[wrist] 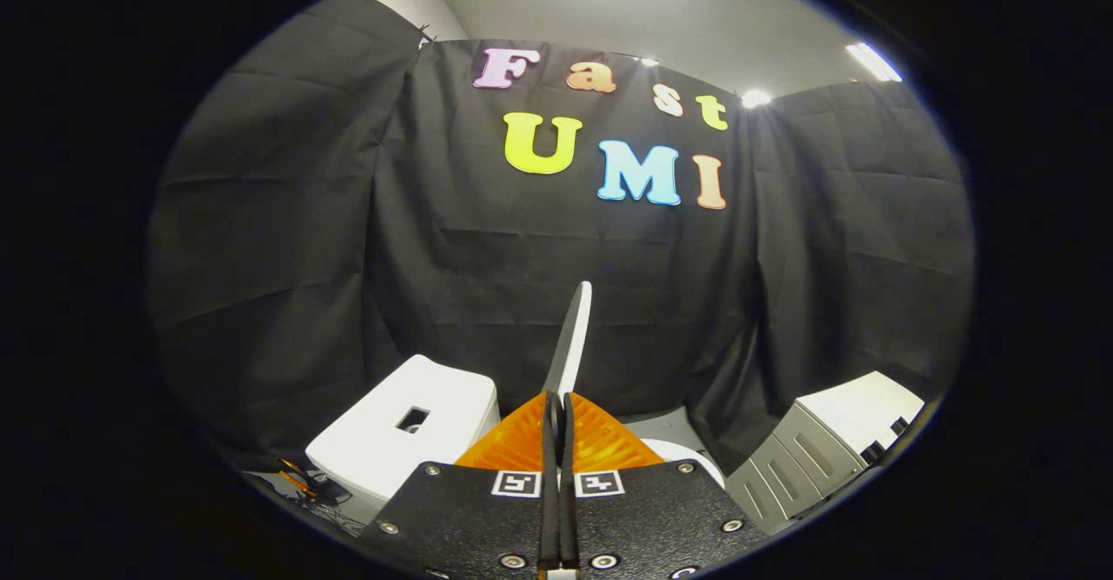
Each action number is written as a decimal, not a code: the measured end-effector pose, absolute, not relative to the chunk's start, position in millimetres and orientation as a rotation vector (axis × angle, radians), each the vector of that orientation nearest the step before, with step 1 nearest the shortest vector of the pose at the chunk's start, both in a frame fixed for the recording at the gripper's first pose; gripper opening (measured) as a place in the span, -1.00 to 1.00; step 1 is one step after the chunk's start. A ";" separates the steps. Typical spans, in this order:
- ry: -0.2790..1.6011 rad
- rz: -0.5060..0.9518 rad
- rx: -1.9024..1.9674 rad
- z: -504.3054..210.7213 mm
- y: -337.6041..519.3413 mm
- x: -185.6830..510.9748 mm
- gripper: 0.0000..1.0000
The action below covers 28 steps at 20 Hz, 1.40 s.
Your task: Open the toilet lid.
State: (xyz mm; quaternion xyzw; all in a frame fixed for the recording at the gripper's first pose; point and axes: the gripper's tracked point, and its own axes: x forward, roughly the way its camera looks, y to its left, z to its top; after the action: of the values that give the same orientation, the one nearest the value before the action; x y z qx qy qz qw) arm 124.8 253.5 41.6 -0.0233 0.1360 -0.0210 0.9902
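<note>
Here the gripper point(558, 406) has its jaws pressed on the edge of the toilet lid point(569, 336), which stands edge-on, long axis rising straight ahead of them, the cistern point(409, 436) just left.

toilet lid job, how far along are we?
Done: the toilet lid is lifted, standing edge-on and about upright above the bowl rim, beside the white tank.
In hand: the tool is shut on the lid's edge, both fingers pressed to it.
Left: probably tip the lid back to rest near the tank, then let go. Whether it already stands by itself, I cannot tell.
</note>
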 end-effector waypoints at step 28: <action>0.168 0.314 0.078 37.5 417.5 142.6 -0.99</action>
State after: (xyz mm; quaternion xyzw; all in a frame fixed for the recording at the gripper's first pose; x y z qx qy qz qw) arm 142.6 417.5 37.5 0.0386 0.0835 0.1564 0.9834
